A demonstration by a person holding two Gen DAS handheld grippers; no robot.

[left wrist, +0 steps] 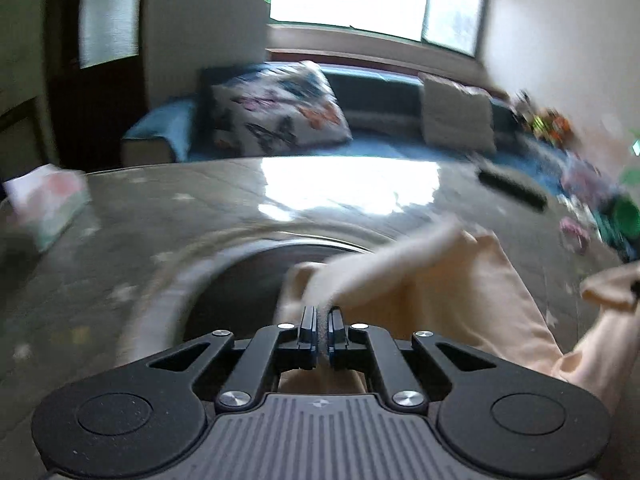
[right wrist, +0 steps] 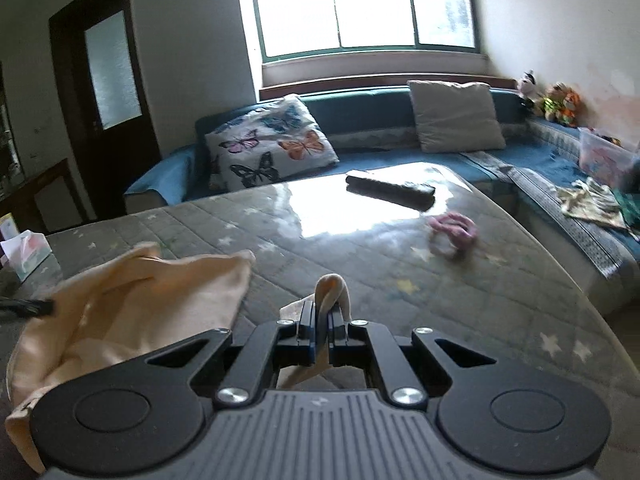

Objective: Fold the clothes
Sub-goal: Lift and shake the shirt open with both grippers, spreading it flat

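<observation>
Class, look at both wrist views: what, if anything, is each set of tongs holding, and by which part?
Both grip the cream garment: the left tongs pinch a bunched edge, the right tongs a folded edge that loops above them.

No words, numbers or brand names can be read in either view. The only mark is a small round emblem on the ribbed grey body of each hand-held gripper, too small to make out. The tissue box shows only a blurred pattern.

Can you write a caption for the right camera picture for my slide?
Right tongs pinch a corner of the peach cloth above the starry table.
</observation>
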